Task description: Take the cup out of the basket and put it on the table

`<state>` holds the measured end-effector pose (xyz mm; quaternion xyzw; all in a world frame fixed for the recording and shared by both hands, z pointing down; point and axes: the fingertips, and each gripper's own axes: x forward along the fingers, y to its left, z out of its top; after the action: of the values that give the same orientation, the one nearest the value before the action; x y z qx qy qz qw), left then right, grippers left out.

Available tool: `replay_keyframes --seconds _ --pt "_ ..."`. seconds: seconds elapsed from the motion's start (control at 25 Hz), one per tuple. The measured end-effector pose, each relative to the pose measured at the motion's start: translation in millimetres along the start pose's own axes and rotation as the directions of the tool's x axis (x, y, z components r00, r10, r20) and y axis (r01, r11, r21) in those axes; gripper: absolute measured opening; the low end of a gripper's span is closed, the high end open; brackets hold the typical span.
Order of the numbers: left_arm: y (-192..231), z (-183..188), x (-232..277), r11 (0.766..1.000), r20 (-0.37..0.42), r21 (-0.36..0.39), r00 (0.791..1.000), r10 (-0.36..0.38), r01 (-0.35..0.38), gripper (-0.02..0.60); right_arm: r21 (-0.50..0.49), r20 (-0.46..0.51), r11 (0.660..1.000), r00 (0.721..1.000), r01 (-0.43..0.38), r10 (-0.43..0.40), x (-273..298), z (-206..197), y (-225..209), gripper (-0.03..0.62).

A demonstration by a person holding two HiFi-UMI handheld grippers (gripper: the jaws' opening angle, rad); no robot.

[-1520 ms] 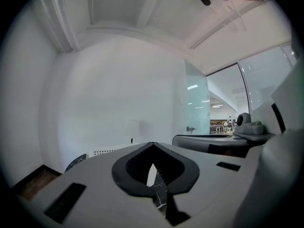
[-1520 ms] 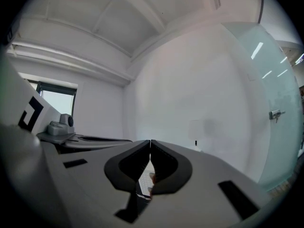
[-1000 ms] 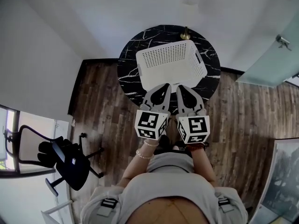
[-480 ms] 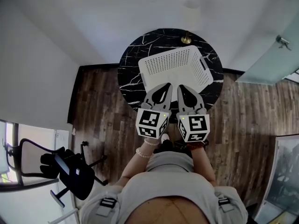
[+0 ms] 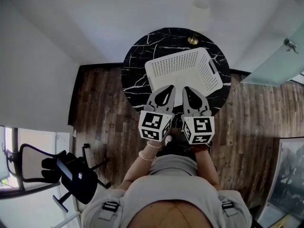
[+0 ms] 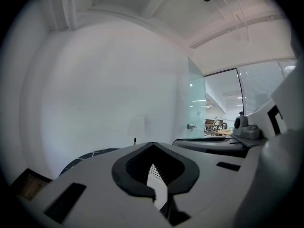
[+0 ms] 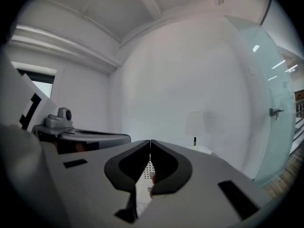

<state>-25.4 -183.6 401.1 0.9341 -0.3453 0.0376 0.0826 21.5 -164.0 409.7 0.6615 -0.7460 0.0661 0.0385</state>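
White perforated plastic basket (image 5: 183,70) sits on the round black marble table (image 5: 137,65); whether the cup is inside cannot be told. At its near wall hover the left gripper (image 5: 167,89) and the right gripper (image 5: 186,90), side by side, each clenched on nothing.

Office, I reckon: black swivel chair (image 5: 71,172) on wood-plank floor (image 5: 99,108), frosted glass door (image 5: 273,56), lit workstations (image 6: 221,126) beyond the glazing.

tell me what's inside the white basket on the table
The white basket shows only perforated white surfaces in the head view. Its inside is covered from here, so whatever it holds cannot be seen.
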Motion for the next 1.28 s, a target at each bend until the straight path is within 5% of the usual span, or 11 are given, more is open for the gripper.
replay_keyframes --seconds 0.76,1.28 --pt "41 0 73 0.996 -0.029 -0.052 0.997 0.076 -0.077 0.005 0.000 -0.085 0.998 0.995 -0.061 0.061 74 -8 -45 0.012" --pt "64 -34 111 0.985 -0.119 -0.074 0.982 0.144 -0.153 0.005 0.002 -0.232 0.994 0.967 -0.105 0.103 119 -52 -81 0.012"
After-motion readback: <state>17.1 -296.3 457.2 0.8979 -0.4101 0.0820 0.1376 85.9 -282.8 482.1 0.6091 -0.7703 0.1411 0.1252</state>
